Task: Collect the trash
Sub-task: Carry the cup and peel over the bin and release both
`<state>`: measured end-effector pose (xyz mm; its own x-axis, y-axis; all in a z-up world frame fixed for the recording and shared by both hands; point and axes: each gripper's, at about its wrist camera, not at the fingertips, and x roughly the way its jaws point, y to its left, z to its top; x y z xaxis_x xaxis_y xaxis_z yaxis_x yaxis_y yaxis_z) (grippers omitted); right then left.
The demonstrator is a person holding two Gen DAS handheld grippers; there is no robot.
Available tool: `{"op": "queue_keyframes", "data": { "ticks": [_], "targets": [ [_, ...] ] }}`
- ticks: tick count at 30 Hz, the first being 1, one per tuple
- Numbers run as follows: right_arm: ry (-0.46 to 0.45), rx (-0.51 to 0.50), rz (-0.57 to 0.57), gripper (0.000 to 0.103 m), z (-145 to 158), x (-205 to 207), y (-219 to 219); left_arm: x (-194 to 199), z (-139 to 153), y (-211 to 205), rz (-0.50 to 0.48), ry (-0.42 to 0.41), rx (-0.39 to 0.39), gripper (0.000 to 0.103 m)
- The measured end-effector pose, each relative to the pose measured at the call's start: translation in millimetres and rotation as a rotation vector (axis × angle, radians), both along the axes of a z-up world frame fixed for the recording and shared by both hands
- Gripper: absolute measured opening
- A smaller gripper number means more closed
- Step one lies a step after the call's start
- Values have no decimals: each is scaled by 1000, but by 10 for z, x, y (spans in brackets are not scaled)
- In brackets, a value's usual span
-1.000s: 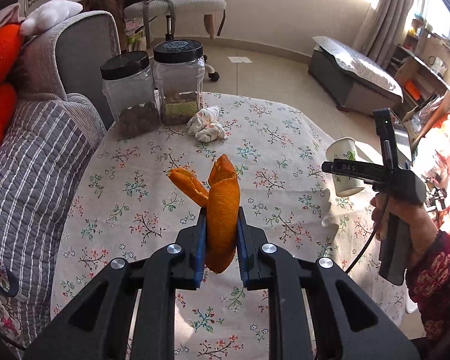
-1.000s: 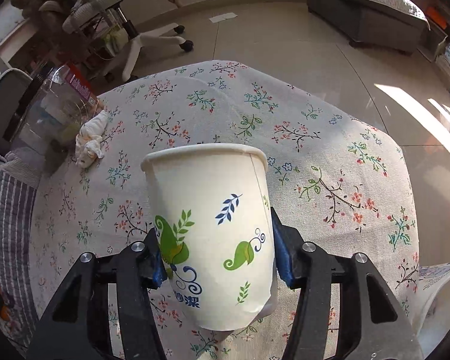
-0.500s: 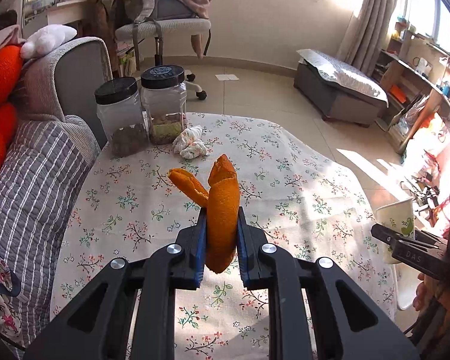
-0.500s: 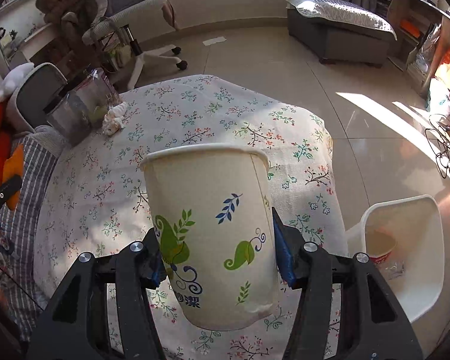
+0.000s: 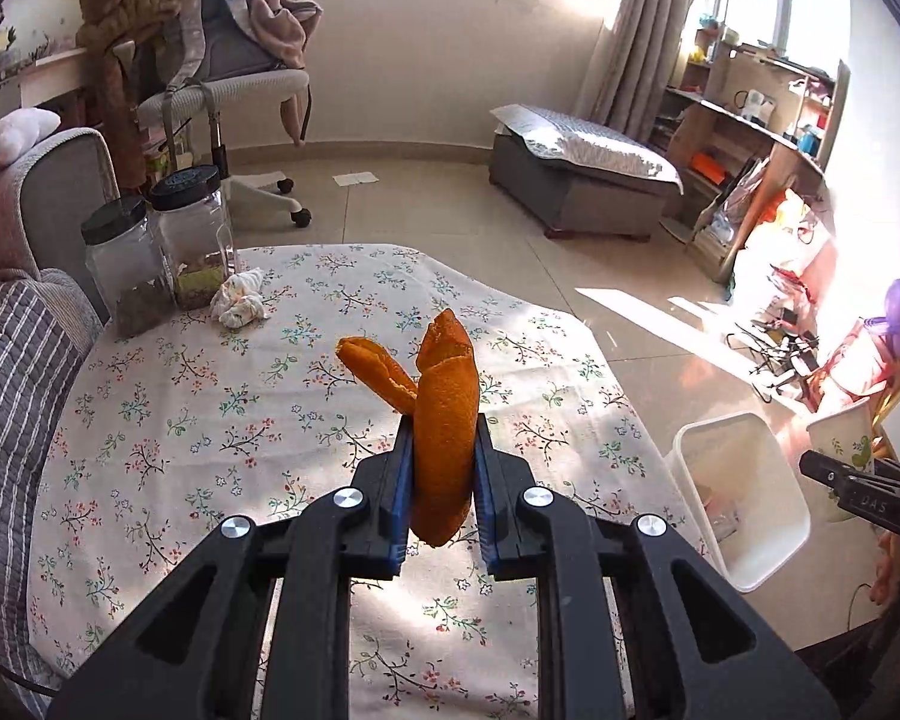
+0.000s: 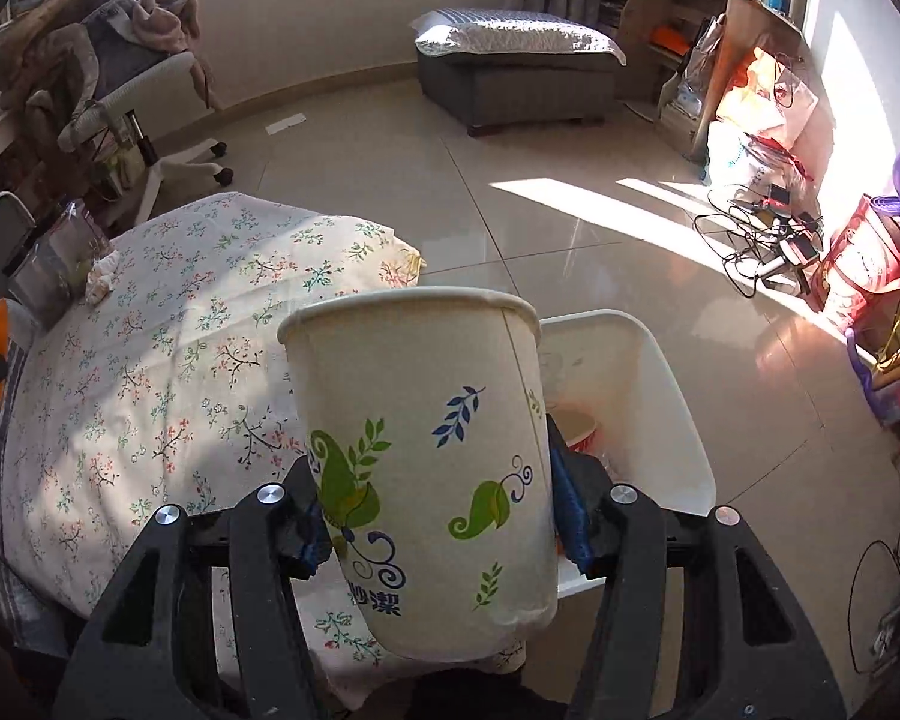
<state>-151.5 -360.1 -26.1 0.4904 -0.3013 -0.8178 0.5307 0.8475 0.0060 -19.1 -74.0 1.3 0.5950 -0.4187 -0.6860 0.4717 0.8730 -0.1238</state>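
Note:
My left gripper (image 5: 444, 450) is shut on a curled orange peel (image 5: 447, 396), held in the air above the floral-cloth table (image 5: 210, 420). In the right wrist view my right gripper (image 6: 435, 498) is shut on a white paper cup (image 6: 414, 408) with leaf print, held upright past the table's right edge. Just behind the cup a white bin (image 6: 660, 396) stands on the floor with some trash inside. The left wrist view shows the same bin (image 5: 744, 480) at lower right, with the cup (image 5: 843, 438) beyond it. A crumpled tissue (image 5: 240, 300) lies on the table beside the jars.
Two black-lidded clear jars (image 5: 192, 240) stand at the table's far left corner. A striped sofa (image 5: 6, 372) borders the table's left side. An office chair (image 5: 240, 90), a grey ottoman (image 5: 576, 192) and cables on the floor (image 6: 756, 246) lie farther off.
Both hands have swung to the right, away from the table's middle. The cup went from above the table to beside the bin, which has come into both views. Both grips are unchanged.

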Motion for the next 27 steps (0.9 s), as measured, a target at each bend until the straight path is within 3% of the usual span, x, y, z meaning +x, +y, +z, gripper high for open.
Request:
{"op": "queue_keyframes", "data": {
  "ticks": [7, 12, 16, 21, 27],
  "targets": [
    [14, -60, -162, 57, -281, -156, -433, -195, -144, -448, -79, -27, 7, 18],
    [16, -107, -184, 60, -338, -213, -527, -261, -215, -791, -133, -23, 1, 18],
    [-7, -118, -211, 75, -293, -283, -598, -337, -258, -1100, -186, -22, 3, 18],
    [-66, -105, -317, 89, -174, -452, -741, -375, -366, -1497, -232, 53, -44, 18],
    [-127, -50, -456, 93, -124, -729, -956, -467, -457, -2057, -331, 106, -43, 18]
  ]
}}
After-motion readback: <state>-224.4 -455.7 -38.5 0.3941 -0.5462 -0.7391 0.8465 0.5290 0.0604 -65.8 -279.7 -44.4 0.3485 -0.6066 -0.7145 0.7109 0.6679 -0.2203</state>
